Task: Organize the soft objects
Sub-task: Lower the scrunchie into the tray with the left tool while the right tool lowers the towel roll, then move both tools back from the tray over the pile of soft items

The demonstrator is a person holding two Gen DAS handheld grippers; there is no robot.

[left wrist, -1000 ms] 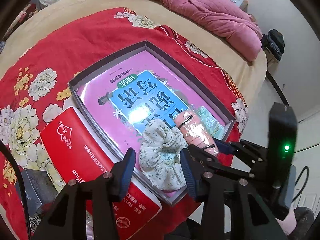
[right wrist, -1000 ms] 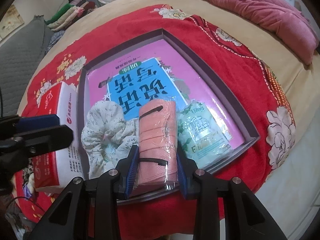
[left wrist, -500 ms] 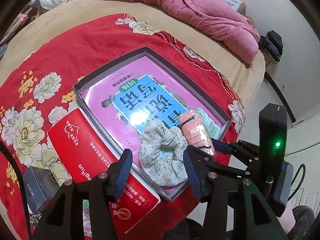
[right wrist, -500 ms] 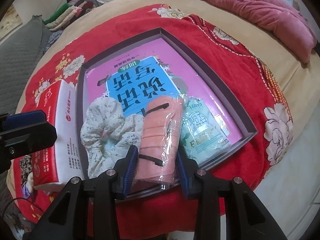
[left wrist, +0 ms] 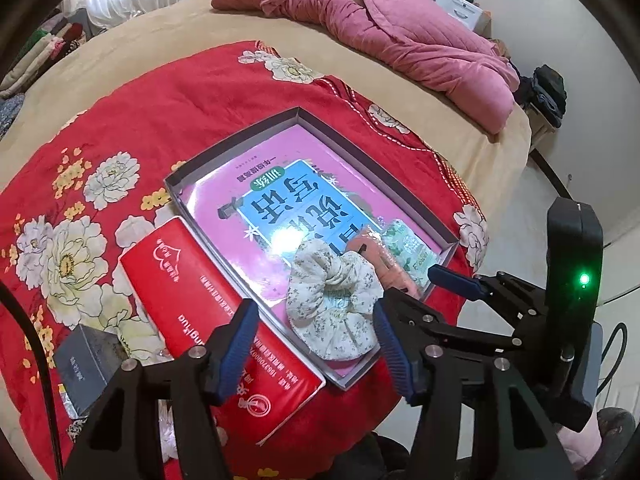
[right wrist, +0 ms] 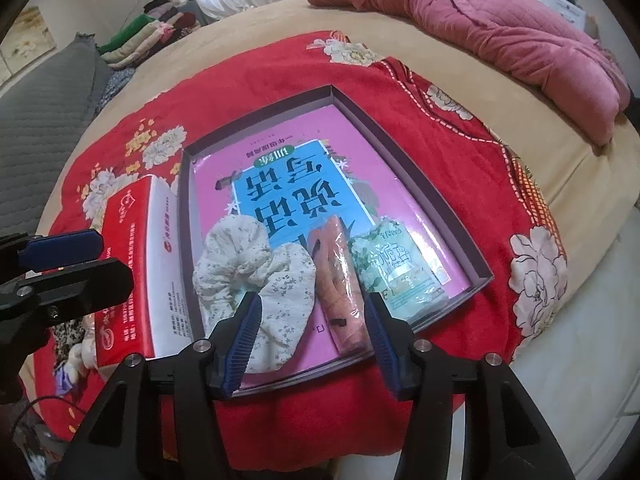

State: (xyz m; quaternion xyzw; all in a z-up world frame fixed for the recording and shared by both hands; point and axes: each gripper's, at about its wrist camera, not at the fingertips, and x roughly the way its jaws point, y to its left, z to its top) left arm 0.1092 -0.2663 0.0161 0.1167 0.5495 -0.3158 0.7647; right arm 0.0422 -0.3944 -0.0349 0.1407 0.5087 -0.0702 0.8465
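Right gripper (right wrist: pixel 310 340) jaws just opened off pink pack (right wrist: pixel 340 280), now in tray (right wrist: pixel 452 216); left gripper (left wrist: pixel 312 346) jaws open, empty.

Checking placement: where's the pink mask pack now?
In the tray, near its front edge, between the floral scrunchie and green wipes pack: pink mask pack.

tray's (right wrist: pixel 440 200) far half clear above book (right wrist: pixel 304 188)

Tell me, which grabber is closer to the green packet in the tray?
Right. The right gripper hangs open over the pink pack, right beside the green packet. The left gripper hangs open over the floral scrunchie, farther off. Both jaws just opened.
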